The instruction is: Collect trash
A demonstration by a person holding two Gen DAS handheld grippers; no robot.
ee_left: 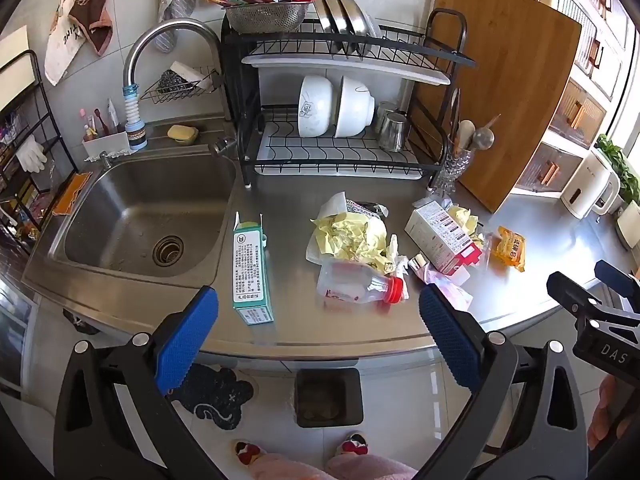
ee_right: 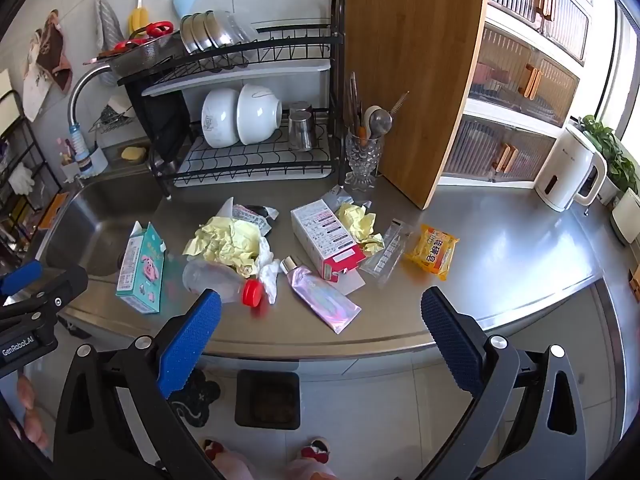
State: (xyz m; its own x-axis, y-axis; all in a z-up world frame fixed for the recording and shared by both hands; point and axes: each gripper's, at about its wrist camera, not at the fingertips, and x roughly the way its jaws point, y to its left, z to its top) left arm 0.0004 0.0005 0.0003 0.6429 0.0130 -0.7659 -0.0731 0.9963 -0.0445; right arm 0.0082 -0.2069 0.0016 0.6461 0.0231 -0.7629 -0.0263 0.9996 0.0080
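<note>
Left wrist view looked down over the steel worktop [ee_left: 360,332], where the left claw [ee_left: 318,332] hung released, both blue pads wide apart with nothing between them, short of the front edge. Trash lay spread across the worktop: a green carton [ee_left: 250,272] near the sink [ee_left: 144,224], a clear bottle with a red cap [ee_left: 356,286] on its side just ahead of the claw, crumpled yellow paper [ee_left: 352,240] behind the bottle, a white and red box [ee_left: 442,240] and an orange packet [ee_left: 510,248] further right. A dark bin [ee_left: 328,398] stood on the floor below the worktop edge. Right wrist view showed the right claw [ee_right: 320,330] likewise released and empty, poised above a pink tube [ee_right: 322,298] that lay flat beside the bottle's red cap [ee_right: 252,292], with the box [ee_right: 326,240] touching crumpled paper [ee_right: 360,224] and the orange packet [ee_right: 432,252] apart to the right. Judging from this, no piece was yet taken. A sound first grasp would suit the bottle's body for the left claw and the tube's middle for the right, each lowered so the pads straddle 1 item alone, since the loose paper and tissue crowd close and could be dragged along.
</note>
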